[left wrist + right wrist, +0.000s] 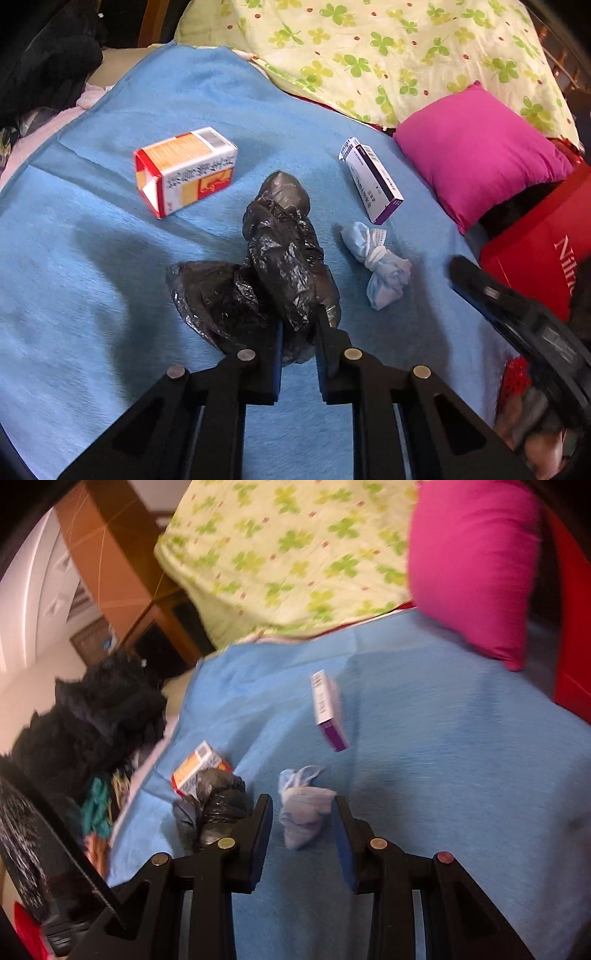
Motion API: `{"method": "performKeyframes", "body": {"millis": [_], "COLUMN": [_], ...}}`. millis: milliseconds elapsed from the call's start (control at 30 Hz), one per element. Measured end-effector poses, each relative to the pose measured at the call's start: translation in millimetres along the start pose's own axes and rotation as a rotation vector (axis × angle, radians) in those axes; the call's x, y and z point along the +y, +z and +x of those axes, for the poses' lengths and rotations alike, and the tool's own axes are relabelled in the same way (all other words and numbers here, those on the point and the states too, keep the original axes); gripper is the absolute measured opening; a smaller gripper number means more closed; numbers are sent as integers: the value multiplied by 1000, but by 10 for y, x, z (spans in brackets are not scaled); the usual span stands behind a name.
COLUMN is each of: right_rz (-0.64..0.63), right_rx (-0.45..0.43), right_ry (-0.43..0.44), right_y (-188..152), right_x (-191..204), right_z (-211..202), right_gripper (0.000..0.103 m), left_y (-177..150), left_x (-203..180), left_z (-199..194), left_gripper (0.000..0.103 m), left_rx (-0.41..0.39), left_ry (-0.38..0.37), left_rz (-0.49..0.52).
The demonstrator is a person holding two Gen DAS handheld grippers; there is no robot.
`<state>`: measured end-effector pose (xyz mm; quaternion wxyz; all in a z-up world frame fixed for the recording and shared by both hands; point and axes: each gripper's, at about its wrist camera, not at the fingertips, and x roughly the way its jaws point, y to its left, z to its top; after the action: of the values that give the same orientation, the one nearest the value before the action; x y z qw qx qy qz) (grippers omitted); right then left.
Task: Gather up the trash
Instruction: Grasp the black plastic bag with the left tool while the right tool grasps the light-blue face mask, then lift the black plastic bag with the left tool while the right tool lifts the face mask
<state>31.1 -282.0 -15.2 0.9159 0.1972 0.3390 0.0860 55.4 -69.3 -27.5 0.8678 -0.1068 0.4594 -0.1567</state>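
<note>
Looking along our left tongs (299,332), we see their jaws closed on the near end of the black bag (284,251), which lies crumpled on the blue blanket (92,277). Beyond the bag to its left lies the orange carton (184,171); beyond it to the right lies the purple box (373,181). Just right of the bag sits the tissue wad (380,266), apart from it. Further right of the bag are the pink pillow (476,151) and the red bag (543,251), and behind it the clover quilt (388,48). Our right tool shows at the edge, right of the bag.

Along our right tongs (303,819), the jaws stand wide open with the tissue wad (303,812) between the tips; whether either pad touches it we cannot tell. Left of the wad lies the black bag (214,808), with the orange carton (195,768) just behind it. Beyond the wad lies the purple box (328,709), and far beyond, the pink pillow (472,565). Everything rests on the blue blanket (461,775).
</note>
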Motion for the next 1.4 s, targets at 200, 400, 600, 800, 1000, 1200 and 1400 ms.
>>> {"method": "performKeyframes", "body": {"millis": [200, 400, 600, 800, 1000, 1200, 1400], "right_rz": [-22, -1, -5, -11, 3, 1, 17], "right_rx": [70, 125, 105, 70, 47, 18, -9], "right_ry": [-33, -34, -14, -14, -40, -35, -32], "right_y": [25, -10, -26, -73, -118, -145, -168], "right_x": [52, 6, 59, 143, 137, 106, 49], "right_z": [412, 638, 524, 254, -24, -273, -505], "right_gripper": [36, 36, 28, 28, 28, 28, 28], "left_y": [-37, 50, 63, 55, 34, 63, 28], "left_x": [196, 336, 383, 382, 261, 238, 117], "left_z": [-134, -120, -108, -150, -7, 158, 83], "left_gripper": [14, 14, 17, 61, 63, 32, 20], "left_rx": [6, 23, 34, -11, -10, -10, -53], "left_ry": [-8, -27, -39, -26, 21, 50, 53], "left_rz": [9, 6, 6, -4, 10, -11, 39]}}
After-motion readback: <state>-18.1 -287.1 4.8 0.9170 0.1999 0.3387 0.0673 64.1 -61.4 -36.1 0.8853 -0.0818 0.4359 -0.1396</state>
